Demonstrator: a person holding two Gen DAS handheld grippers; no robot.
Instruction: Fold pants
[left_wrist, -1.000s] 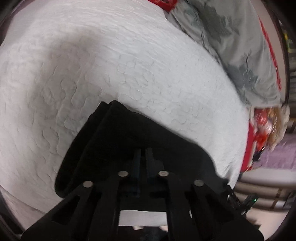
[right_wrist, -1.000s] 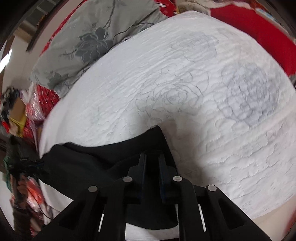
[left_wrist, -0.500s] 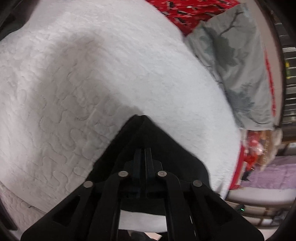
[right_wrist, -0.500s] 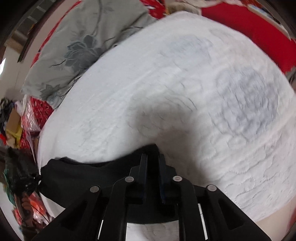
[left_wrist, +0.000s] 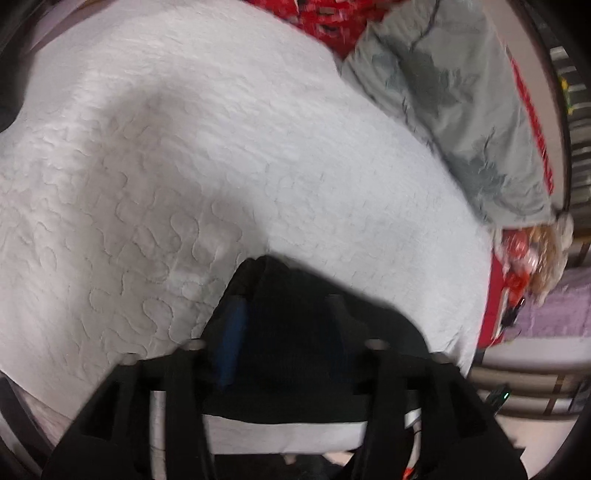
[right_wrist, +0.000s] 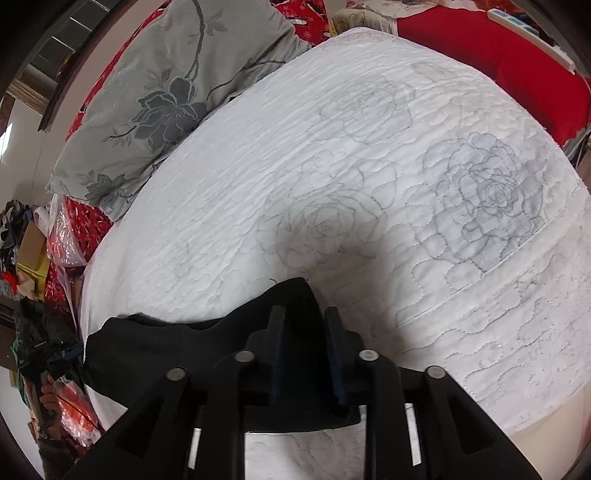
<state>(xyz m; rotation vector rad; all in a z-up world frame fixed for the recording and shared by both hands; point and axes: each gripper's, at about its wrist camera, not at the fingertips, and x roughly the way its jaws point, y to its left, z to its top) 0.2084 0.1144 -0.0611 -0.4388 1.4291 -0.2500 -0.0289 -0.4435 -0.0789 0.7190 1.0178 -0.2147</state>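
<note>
So there's one pair of black pants (right_wrist: 207, 350) here, bunched in a folded heap on the near edge of the white quilt (right_wrist: 369, 177), and both tongs are right over it. The left gripper (left_wrist: 284, 314) has its two fingers spread wide, with pants fabric sitting between them, loose rather than pinched. The right gripper (right_wrist: 304, 325) also has a gap between its two fingers, with a corner of the pants poking up between them; nothing looks squeezed there either. Counting what's printed on the quilt: three roses beyond the pants, one shaded grey-blue and two just outlines. One grey pillow with dark flowers (right_wrist: 173, 96) lies against the quilt's far edge, touching it. Red bedding (right_wrist: 517, 62) shows past the quilt too. The left view is motion-blurred, so its fine detail is mushy.
</note>
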